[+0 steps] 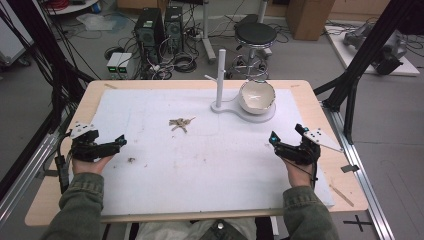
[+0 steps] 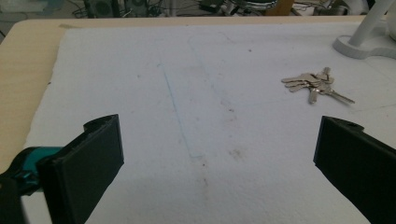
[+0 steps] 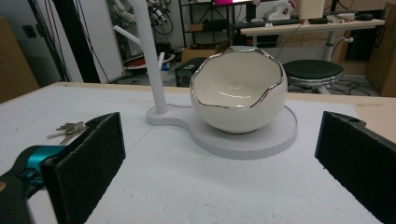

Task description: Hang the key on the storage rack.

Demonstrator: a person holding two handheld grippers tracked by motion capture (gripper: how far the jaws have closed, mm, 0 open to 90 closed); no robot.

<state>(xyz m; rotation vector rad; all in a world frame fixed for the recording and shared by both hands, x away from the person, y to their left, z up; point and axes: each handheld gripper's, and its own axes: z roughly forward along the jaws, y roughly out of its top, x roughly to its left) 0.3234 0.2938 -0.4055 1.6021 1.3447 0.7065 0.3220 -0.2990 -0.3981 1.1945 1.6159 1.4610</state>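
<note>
At 9 o'clock of the white mat point(image 1: 200, 170) we see the left gripper point(image 1: 120, 141) in the person's left hand point(image 1: 90, 162); its jaws stand wide apart and hold nothing. A small dark speck point(image 1: 131, 160) lies on the mat near it, toward 4 o'clock from its jaws; we cannot tell what it is. Near the middle of the mat, a little toward 11 o'clock, lies a bunch of keys point(image 1: 180, 123), flat and apart from both grippers. At 1 o'clock stands a white stand point(image 1: 227, 106) with an upright post point(image 1: 220, 75), and on its round base sits a white bowl with a jagged silver rim point(image 1: 257, 96). At 3 o'clock we see the right gripper point(image 1: 274, 137), also wide open and empty
</note>
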